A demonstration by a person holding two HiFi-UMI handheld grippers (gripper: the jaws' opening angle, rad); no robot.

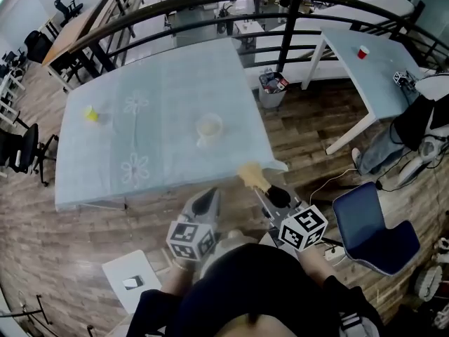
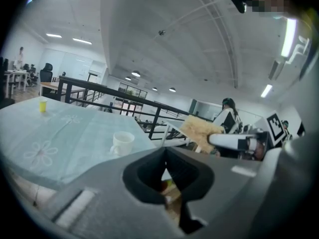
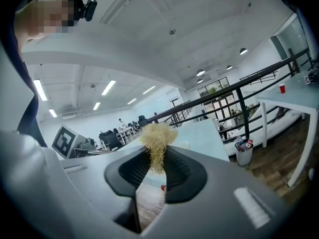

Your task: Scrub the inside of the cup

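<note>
Where the views fall short: the cup's inside cannot be read; it is small and blurred in the head view, and the left gripper view looks at it from the side. How far the scrubber runs down between the right jaws is hidden by the jaws themselves. The person's hands sit mostly behind the two marker cubes.
Count: one cup, one scrubber, two grippers, one small yellow thing, one red cup.
Cup [image 1: 209,128]: white, with pale walls and an open rim, standing upright. In the left gripper view the cup [image 2: 122,142] shows its handle on its left side.
Cup's place: on the pale blue cloth of the table [image 1: 140,69], in the near right part, well apart from both grippers.
Left gripper [image 1: 205,202]: below the table's near edge in the head view; its own view shows the left gripper [image 2: 166,154] with jaws pressed together and nothing between them.
Right gripper [image 1: 265,192]: beside the table's near right corner; the right gripper [image 3: 157,157] has its jaws clamped on the scrubber.
Scrubber [image 3: 158,136]: a straw-coloured, fibrous tuft spreading out above the jaws; in the head view the scrubber [image 1: 252,175] lies at the cloth's edge.
Small yellow thing [image 1: 91,114]: on the left of the cloth, well apart from the cup.
Red cup [image 1: 363,52]: on a second table to the right.
</note>
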